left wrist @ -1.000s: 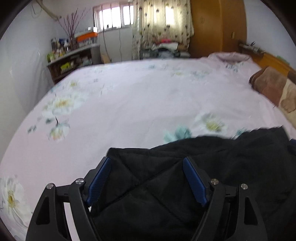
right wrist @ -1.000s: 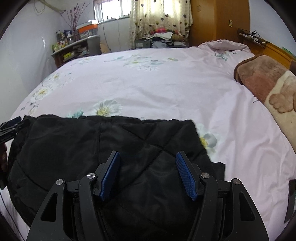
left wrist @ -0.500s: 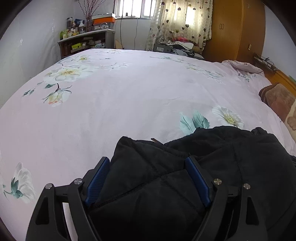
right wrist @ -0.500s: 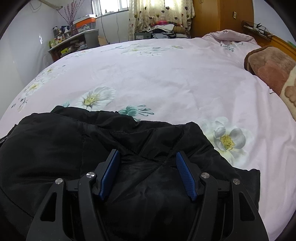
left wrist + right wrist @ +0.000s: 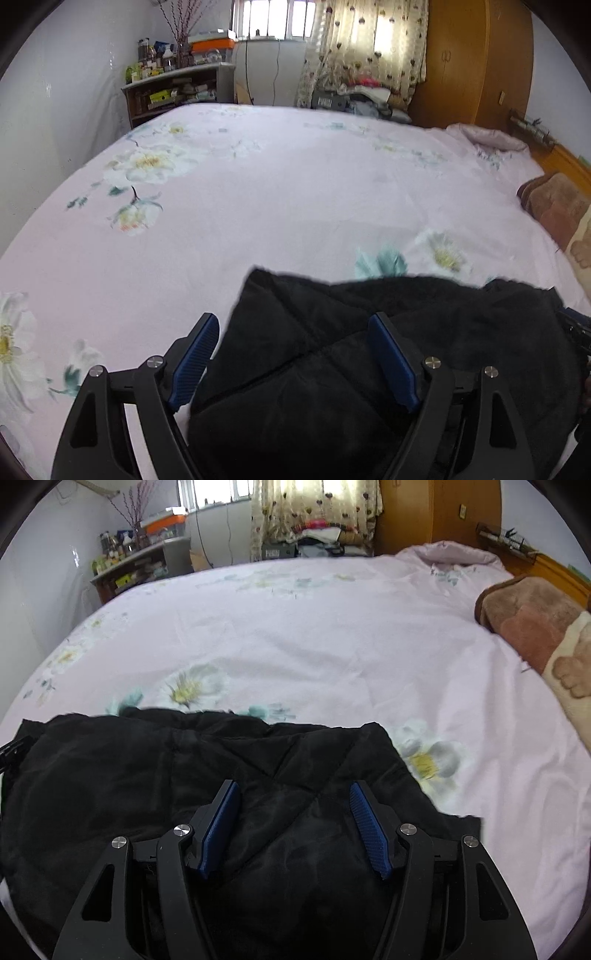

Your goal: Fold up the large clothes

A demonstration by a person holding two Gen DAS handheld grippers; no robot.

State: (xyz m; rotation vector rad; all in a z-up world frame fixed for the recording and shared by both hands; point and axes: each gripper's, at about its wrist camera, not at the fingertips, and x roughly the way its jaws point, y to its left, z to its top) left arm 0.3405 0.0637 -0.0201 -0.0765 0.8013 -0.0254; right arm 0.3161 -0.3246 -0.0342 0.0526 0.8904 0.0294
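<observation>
A black quilted jacket [image 5: 424, 332] lies bunched on the pink floral bedsheet [image 5: 277, 192] at the near edge. My left gripper [image 5: 295, 332] is open, its blue pads [image 5: 195, 354] wide apart over the jacket's left end; the left pad is over the sheet. In the right wrist view the jacket [image 5: 129, 771] fills the lower left. My right gripper [image 5: 295, 797] is open over the jacket's right part, with blue pads [image 5: 369, 830] on either side of a quilted seam. The other gripper's tip shows at each view's edge.
A brown and cream blanket [image 5: 535, 631] lies at the right side of the bed. A cluttered shelf [image 5: 173, 92] stands at the far left wall. A wooden wardrobe [image 5: 472, 62] and curtained window [image 5: 369, 44] are at the back, with piled clothes [image 5: 317, 535].
Both grippers stay open over the jacket. The views shifted: the jacket's far edge moved slightly and its folds rearranged, with the left pad now off the fabric over the sheet.
</observation>
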